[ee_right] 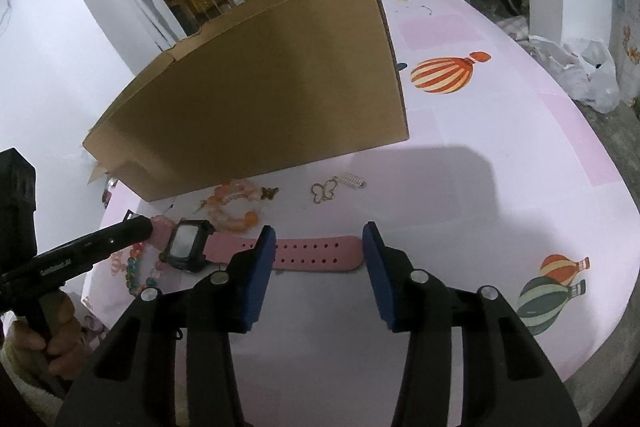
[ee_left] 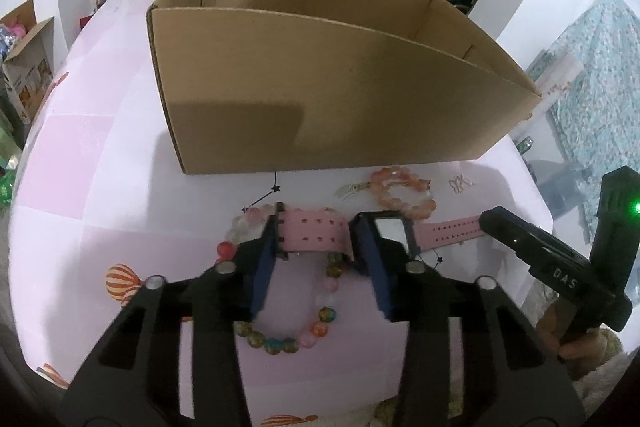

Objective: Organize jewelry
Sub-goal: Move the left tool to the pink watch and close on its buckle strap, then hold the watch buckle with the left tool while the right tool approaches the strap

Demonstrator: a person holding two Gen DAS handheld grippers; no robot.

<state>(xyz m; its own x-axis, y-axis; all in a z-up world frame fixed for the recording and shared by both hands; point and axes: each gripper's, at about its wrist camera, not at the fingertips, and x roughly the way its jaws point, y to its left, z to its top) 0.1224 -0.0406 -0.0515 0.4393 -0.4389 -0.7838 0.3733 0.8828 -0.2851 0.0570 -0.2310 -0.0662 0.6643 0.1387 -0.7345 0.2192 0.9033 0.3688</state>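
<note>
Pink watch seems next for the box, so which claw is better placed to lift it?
Probably left. The left claw straddles the pink watch at the strap right beside its case, near the weight; the right claw straddles only the loose strap end.

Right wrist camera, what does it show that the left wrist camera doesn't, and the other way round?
Only the right wrist view shows the spring-like silver charm and the far side of the tablecloth with its green balloon print. Only the left wrist view shows inside the cardboard box and the whole multicoloured bead bracelet under the left gripper. Both show the pink watch, the orange bead bracelet, the butterfly charm and the box.
</note>
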